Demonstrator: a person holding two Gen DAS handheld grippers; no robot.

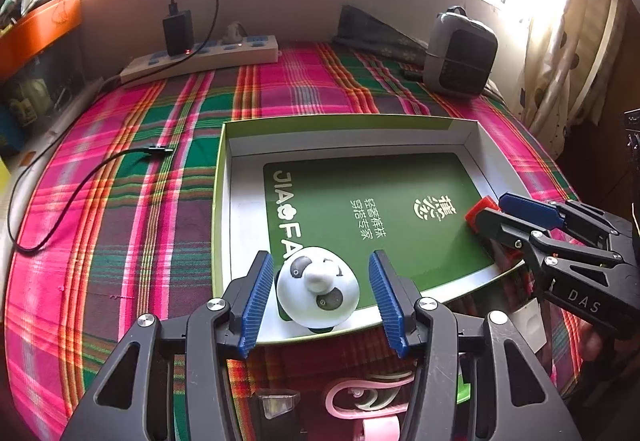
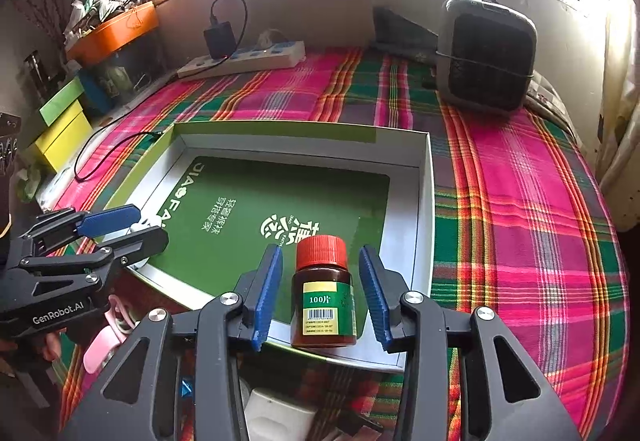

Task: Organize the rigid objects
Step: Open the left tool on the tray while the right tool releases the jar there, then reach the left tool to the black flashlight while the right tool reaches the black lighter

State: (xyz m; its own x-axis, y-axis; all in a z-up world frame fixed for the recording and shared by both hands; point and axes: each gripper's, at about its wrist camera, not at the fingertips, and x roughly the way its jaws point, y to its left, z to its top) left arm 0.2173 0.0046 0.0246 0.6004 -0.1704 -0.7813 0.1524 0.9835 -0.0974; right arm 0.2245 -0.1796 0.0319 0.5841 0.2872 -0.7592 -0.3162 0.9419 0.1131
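Note:
A shallow open box [image 1: 348, 139] with white walls and a green card on its floor lies on the plaid cloth. A white panda figure [image 1: 316, 287] sits in its near left corner, between the blue pads of my left gripper [image 1: 320, 261]. That gripper is open, with a clear gap on the right side. A brown bottle [image 2: 324, 305] with a red cap stands upright at the near right edge of the box [image 2: 300, 145]. My right gripper [image 2: 320, 252] is open around it, with gaps on both sides. Each gripper shows in the other's view: right gripper [image 1: 492, 211], left gripper [image 2: 132, 227].
At the back are a power strip [image 1: 200, 57] with a black charger and a grey heater [image 1: 460, 53]. A black cable [image 1: 80, 185] trails over the cloth left of the box. Pink plastic items [image 1: 368, 397] lie below the grippers. Yellow and green boxes [image 2: 60, 129] stand beyond the left edge.

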